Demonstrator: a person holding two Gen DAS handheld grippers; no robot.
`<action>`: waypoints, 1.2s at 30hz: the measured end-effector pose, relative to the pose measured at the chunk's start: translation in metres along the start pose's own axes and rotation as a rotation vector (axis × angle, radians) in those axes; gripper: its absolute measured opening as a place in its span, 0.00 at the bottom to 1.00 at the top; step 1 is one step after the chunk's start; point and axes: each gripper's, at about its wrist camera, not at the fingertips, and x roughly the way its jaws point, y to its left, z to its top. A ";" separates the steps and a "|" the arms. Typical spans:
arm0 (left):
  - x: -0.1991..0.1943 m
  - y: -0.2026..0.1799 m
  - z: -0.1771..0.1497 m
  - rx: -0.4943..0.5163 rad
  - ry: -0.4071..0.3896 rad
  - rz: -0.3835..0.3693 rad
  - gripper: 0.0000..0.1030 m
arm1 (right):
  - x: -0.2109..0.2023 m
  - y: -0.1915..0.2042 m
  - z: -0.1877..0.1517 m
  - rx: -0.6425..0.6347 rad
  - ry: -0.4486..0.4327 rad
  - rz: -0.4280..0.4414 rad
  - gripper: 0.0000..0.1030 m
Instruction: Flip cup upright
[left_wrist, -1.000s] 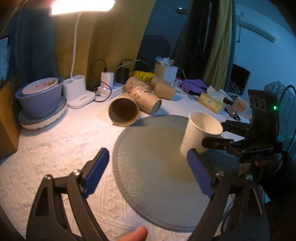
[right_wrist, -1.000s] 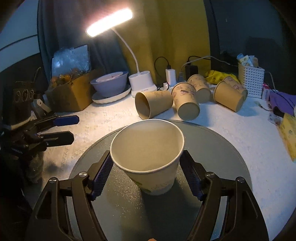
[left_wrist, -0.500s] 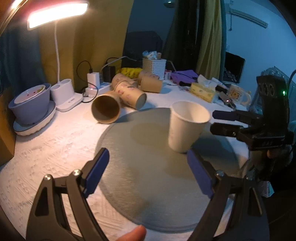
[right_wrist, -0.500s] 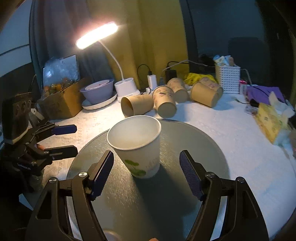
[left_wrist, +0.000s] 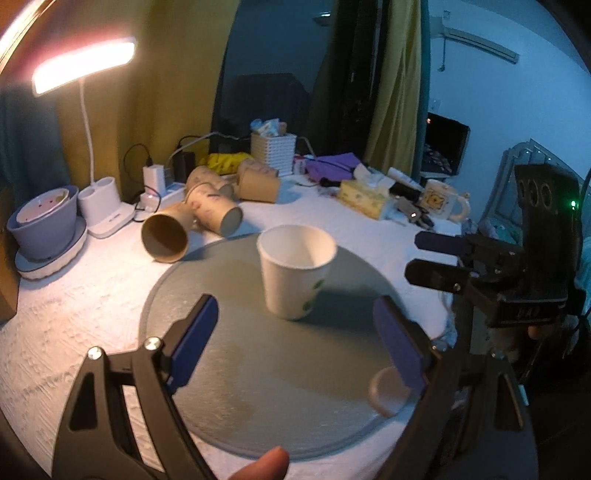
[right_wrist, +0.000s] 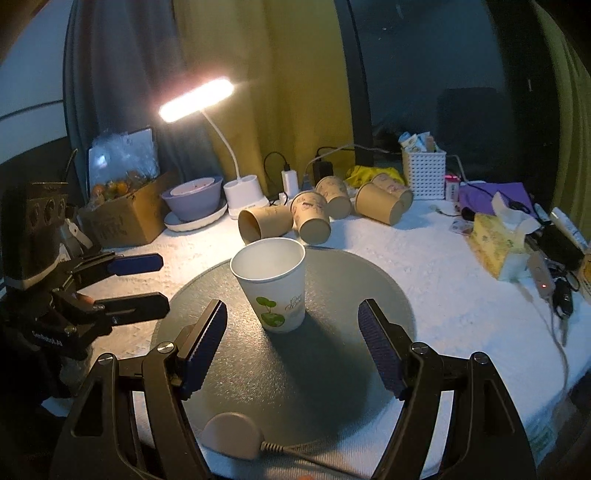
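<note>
We have two fisheye views, each set low behind its own gripper and looking forward and slightly down along the fingers over the round grey mat (left_wrist: 258, 369) (right_wrist: 332, 369). Our left wrist view faces rightward across the table, with the right gripper (left_wrist: 424, 254) at its right edge. Our right wrist view takes in the left gripper (right_wrist: 155, 277) at its left edge; both share the white cup (left_wrist: 295, 273) (right_wrist: 273, 284) close by and the lamp (left_wrist: 81, 66) (right_wrist: 195, 98) behind.

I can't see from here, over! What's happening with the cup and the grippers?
Left gripper open, empty. Right gripper open, clear of cup. Cup upright on mat, nothing touching it. Small white disc at mat's near edge, over.
</note>
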 end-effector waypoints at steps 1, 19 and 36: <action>-0.002 -0.003 0.001 0.000 -0.004 -0.003 0.85 | -0.004 0.001 0.001 0.002 -0.003 -0.003 0.74; -0.054 -0.052 0.025 0.071 -0.138 0.042 0.85 | -0.073 0.021 0.028 -0.005 -0.114 -0.093 0.75; -0.099 -0.055 0.045 0.068 -0.253 0.049 0.85 | -0.112 0.046 0.055 -0.053 -0.182 -0.143 0.75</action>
